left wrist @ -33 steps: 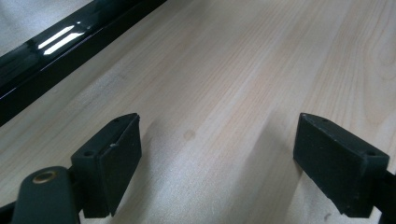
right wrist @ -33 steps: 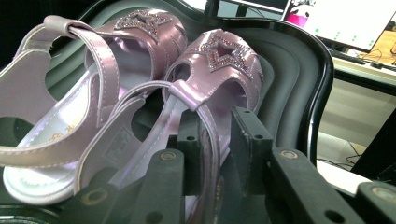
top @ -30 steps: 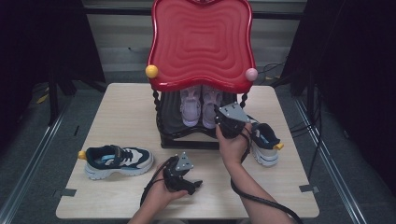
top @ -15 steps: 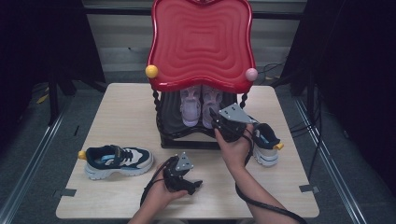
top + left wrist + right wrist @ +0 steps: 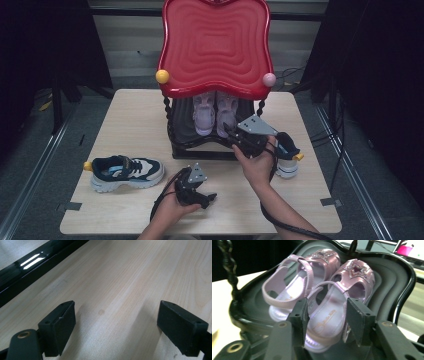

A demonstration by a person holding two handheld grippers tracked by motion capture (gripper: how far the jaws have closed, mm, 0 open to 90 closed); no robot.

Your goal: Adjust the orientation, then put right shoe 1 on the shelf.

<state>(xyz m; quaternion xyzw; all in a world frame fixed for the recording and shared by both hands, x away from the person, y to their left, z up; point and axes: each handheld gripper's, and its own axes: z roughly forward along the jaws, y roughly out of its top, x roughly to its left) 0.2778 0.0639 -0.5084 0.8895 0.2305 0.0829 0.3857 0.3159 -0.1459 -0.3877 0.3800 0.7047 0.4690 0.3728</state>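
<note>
Two pink sandals (image 5: 216,111) are seen side by side on the black lower shelf (image 5: 200,142) of one red-topped stand (image 5: 216,47). Two dark blue sneakers are counted on one wooden table (image 5: 130,112): one at the left (image 5: 124,171), one at the right (image 5: 287,159). Two grippers are held, the left gripper (image 5: 206,199) and the right gripper (image 5: 229,131).

**Two hand-held grippers, both with jaws apart**

The left gripper (image 5: 209,198) rests low in the left hand (image 5: 172,205), jaws wide apart with nothing between them. The right gripper (image 5: 231,134) reaches forward from the right hand (image 5: 257,167), ahead of the left one; its jaws have just been opening and stand parted.
</note>
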